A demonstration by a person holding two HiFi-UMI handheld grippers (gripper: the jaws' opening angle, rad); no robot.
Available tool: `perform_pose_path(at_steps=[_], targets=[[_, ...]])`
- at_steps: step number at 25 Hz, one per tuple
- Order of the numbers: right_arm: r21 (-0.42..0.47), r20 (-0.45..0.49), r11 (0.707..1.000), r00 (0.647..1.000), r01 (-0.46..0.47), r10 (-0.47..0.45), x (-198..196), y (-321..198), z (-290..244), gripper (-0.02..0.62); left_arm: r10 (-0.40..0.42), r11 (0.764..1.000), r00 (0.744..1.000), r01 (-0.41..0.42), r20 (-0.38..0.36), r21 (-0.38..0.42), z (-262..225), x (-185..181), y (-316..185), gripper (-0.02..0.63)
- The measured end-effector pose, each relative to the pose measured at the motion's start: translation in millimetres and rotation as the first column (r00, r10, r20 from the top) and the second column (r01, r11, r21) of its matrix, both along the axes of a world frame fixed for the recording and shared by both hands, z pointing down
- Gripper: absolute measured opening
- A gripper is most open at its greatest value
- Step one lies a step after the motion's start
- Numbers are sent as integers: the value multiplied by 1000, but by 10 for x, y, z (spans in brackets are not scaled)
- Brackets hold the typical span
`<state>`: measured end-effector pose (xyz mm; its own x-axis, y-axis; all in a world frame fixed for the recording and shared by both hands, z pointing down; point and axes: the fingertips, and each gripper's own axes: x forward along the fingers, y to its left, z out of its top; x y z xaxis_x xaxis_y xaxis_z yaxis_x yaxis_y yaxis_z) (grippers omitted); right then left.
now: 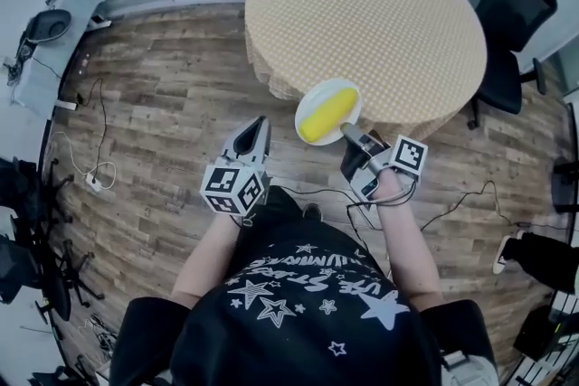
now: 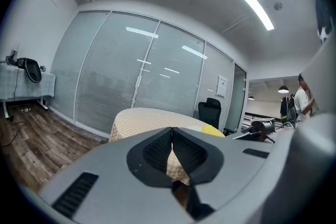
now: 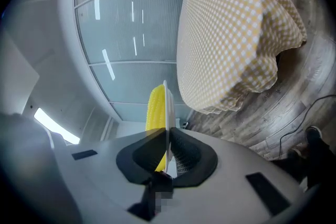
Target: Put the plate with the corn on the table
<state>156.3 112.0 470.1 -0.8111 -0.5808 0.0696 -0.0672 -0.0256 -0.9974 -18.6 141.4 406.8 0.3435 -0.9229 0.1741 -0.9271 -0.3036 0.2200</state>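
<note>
A white plate with a yellow corn cob on it hangs in the air just in front of the near edge of the round table, which has a yellow checked cloth. My right gripper is shut on the plate's near rim. In the right gripper view the plate shows edge-on between the jaws, with the corn to its left. My left gripper hangs to the left of the plate, jaws shut and empty; in its own view my left gripper points toward the table.
A black office chair stands at the table's right side. Cables trail over the wood floor at the left and near my feet. A grey desk with gear stands at the far left. Glass walls with blinds lie behind the table.
</note>
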Motion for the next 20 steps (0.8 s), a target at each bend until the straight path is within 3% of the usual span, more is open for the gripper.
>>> perform_pose_path(at_steps=[9,20], targets=[[1,-4,1000,1000,11,-11,-82,-365,8,38,-16,1000,1000,16,-18,8,-7,-116,-359,11],[5,-9,998,998,-66,66,-296,-1106,-81,38,76,997,997,-75,-27,25,-63,-326,-1301,11]])
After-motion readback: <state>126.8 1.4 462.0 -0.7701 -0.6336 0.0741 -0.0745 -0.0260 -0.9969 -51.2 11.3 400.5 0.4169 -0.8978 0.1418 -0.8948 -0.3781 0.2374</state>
